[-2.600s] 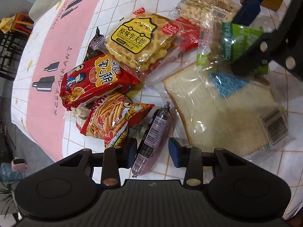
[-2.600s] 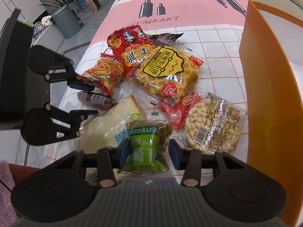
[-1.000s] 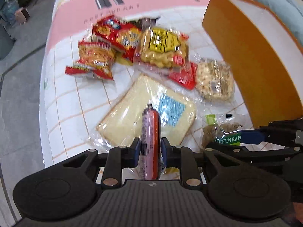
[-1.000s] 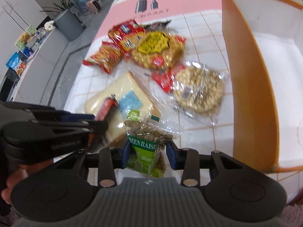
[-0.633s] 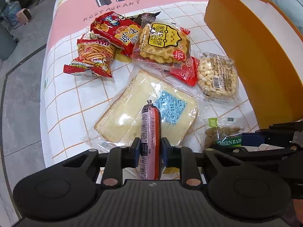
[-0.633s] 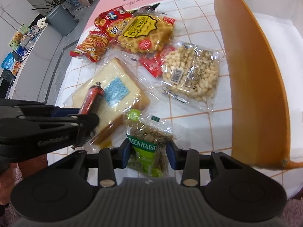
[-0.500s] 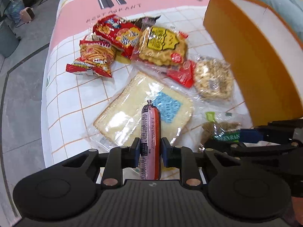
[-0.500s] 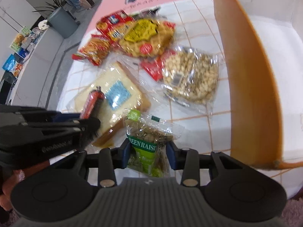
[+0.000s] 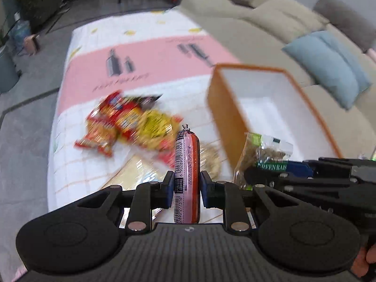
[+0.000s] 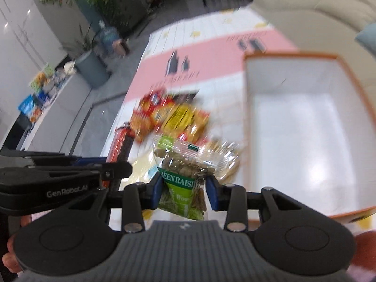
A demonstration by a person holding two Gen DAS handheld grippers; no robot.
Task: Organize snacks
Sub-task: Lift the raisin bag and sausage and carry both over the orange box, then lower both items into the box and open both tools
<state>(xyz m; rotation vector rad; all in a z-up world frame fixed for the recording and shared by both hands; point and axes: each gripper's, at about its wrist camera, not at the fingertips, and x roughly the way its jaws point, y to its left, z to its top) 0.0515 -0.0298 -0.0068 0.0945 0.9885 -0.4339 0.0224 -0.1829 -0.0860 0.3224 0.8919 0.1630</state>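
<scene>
tabletop snacks (image 9: 131,122) blur; left gripper (image 9: 186,189) pinches sausage (image 9: 186,164), right gripper (image 10: 185,189) pinches raisins (image 10: 183,176).

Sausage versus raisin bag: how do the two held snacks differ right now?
The sausage is a slim pink stick upright in the left gripper; the raisin bag is a crinkly clear-and-green pouch in the right gripper. Both are clamped and lifted off the table, near the orange box.

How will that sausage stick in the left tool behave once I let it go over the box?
The sausage is likely fairly stiff: it stands straight up from the left tool without sagging. Its round shape suggests it may roll on the orange box's flat white floor. The glossy casing looks slick, so it could slip if the grip eases.
</scene>
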